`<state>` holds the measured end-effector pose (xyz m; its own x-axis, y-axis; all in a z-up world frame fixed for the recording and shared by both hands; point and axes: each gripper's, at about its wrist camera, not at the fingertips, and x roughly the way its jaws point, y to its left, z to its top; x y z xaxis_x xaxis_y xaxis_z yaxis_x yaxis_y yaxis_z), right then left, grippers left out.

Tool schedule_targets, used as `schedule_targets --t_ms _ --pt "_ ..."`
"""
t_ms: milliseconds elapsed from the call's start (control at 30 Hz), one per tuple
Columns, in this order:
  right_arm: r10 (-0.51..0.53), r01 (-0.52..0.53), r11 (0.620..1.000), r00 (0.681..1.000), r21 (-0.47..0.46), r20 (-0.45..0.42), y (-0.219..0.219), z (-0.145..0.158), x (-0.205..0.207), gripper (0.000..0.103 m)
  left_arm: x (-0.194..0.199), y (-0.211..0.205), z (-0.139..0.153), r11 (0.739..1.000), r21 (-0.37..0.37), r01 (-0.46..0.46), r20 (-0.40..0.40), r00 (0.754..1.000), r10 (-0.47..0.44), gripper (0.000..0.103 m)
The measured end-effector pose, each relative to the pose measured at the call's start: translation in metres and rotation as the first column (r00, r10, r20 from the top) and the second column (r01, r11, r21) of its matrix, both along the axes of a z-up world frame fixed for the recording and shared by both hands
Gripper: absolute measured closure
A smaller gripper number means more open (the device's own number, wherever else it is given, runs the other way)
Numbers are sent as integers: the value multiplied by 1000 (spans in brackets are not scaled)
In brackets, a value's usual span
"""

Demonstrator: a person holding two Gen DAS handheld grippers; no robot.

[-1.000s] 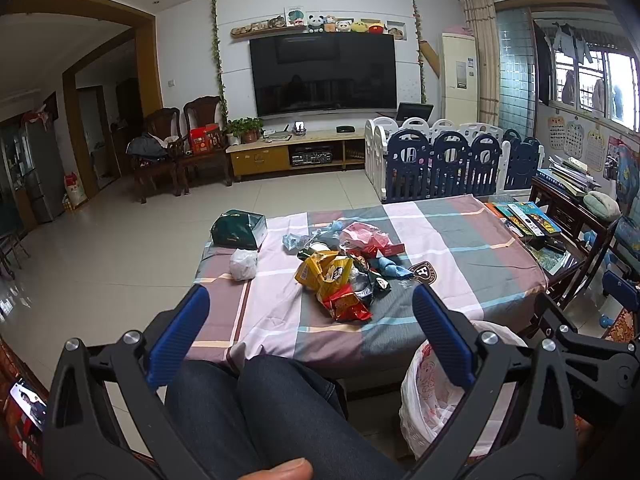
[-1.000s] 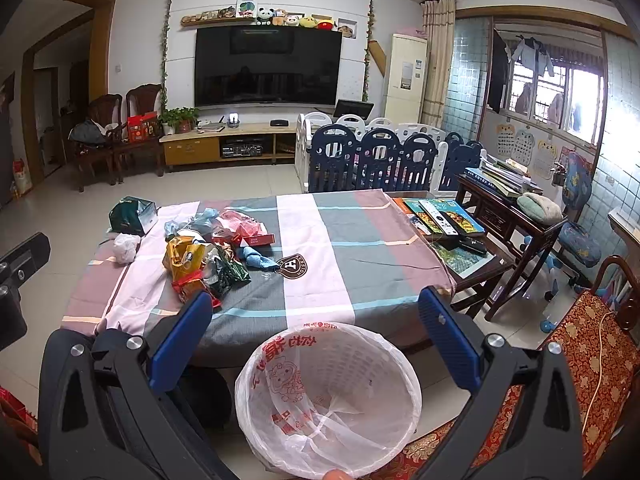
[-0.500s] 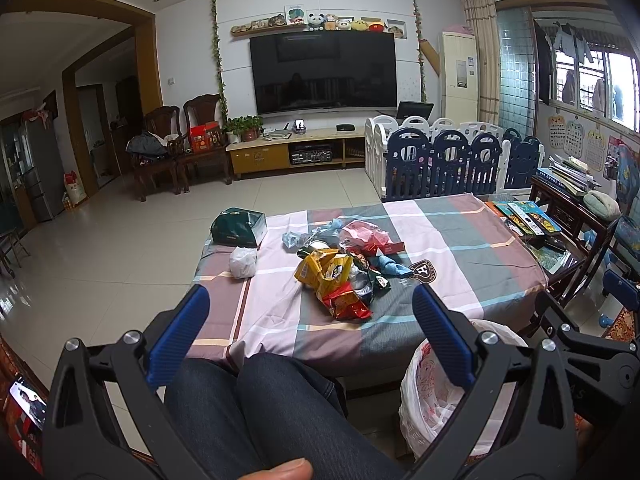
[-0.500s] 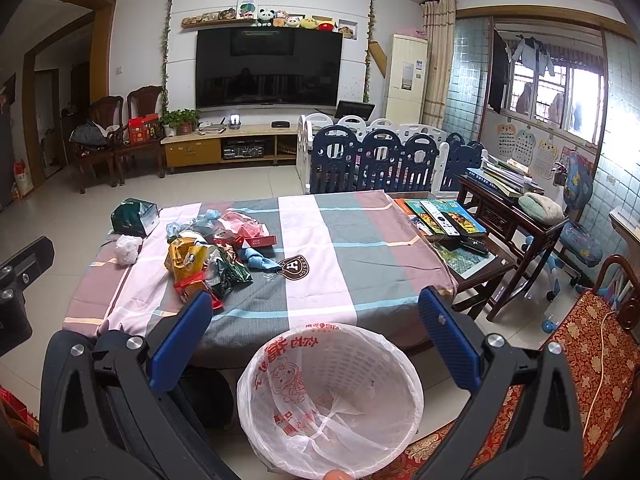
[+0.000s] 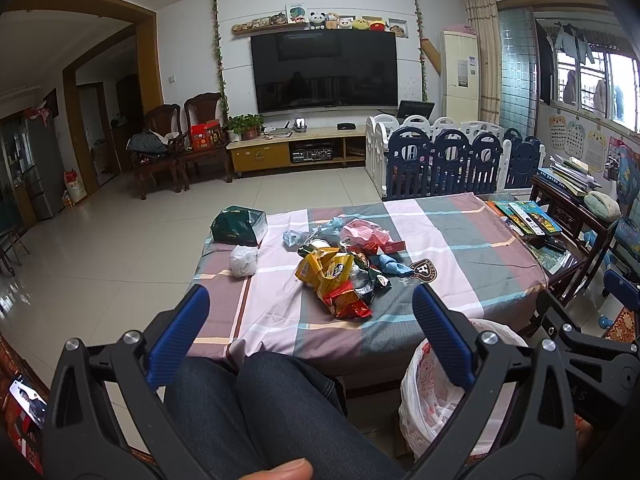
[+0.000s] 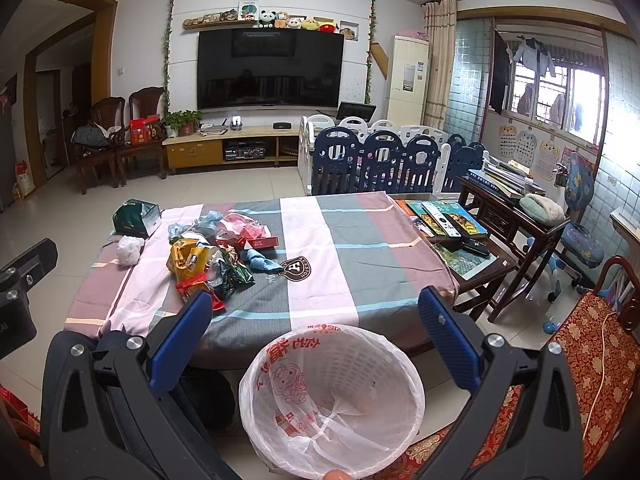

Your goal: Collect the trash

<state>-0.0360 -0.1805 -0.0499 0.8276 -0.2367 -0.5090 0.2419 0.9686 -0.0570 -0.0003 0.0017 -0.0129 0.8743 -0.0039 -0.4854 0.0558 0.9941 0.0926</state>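
Nearest the right claw (image 6: 315,334), whose blue fingers are spread wide with nothing between them, stands a white wastebasket (image 6: 332,400) lined with a printed plastic bag, its mouth tipped toward the camera, on the floor just before the near edge of the counter (image 6: 360,256). The left claw (image 5: 311,334) is equally wide open and empty, held above the person's denim-clad knees (image 5: 256,408), which reach that same near edge. On the checked cloth, the trash pile (image 5: 340,264) of snack wrappers sits left of centre, its long axis running from the near edge toward the far one; the right half of the cloth is bare. A crumpled white bag (image 5: 243,260) lies apart to the pile's left, near the left edge, with a green box (image 5: 238,226) behind it. Books (image 6: 440,216) crowd a side table (image 6: 490,271) at the right edge.
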Motion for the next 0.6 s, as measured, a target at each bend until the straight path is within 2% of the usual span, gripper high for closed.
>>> schedule_targets --t_ms 600 --pt "4 -4 1000 1000 2 4 5 2 2 2 0 2 -6 1000 -4 -1 -5 1000 1 2"
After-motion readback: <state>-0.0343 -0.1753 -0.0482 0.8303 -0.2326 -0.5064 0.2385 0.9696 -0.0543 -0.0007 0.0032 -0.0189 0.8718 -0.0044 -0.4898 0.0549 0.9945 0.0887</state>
